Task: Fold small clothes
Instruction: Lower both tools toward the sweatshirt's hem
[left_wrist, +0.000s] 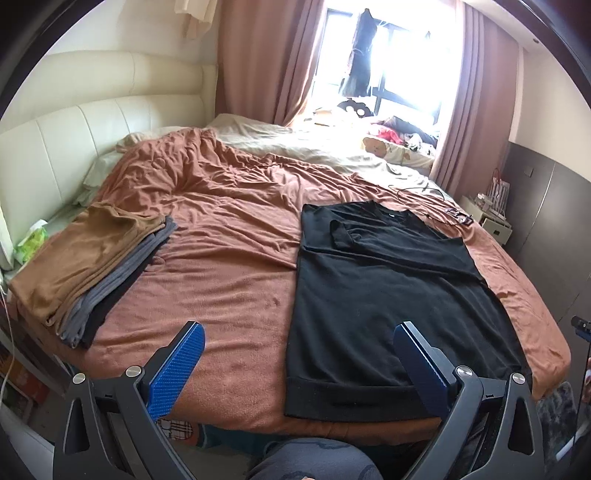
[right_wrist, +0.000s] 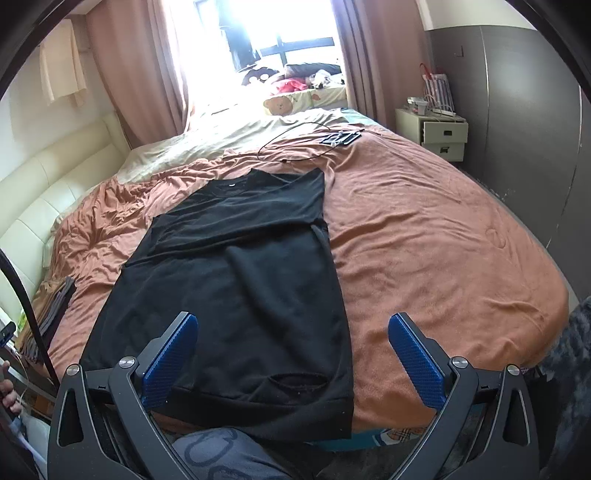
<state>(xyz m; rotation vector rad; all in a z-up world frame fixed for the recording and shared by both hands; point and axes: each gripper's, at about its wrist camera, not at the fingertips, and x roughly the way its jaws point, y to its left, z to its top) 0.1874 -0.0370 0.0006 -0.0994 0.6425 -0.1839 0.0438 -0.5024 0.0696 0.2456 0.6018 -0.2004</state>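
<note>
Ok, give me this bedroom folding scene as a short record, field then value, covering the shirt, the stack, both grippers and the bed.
surface: bed with rust-orange blanket
garment in work: black shirt, lying flat, sleeves folded in, hem nearest the grippers
finished pile: folded stack, tan on top, grey and black under it, near the headboard
left gripper: open, holding nothing, above the shirt's left hem corner
right gripper: open, holding nothing, above the hem's right side
other items: black cable at the far side of the bed

One black cotton shirt (left_wrist: 388, 280) lies flat ahead of the jaws; one stack of three folded garments (left_wrist: 85, 266) sits far left of them.
</note>
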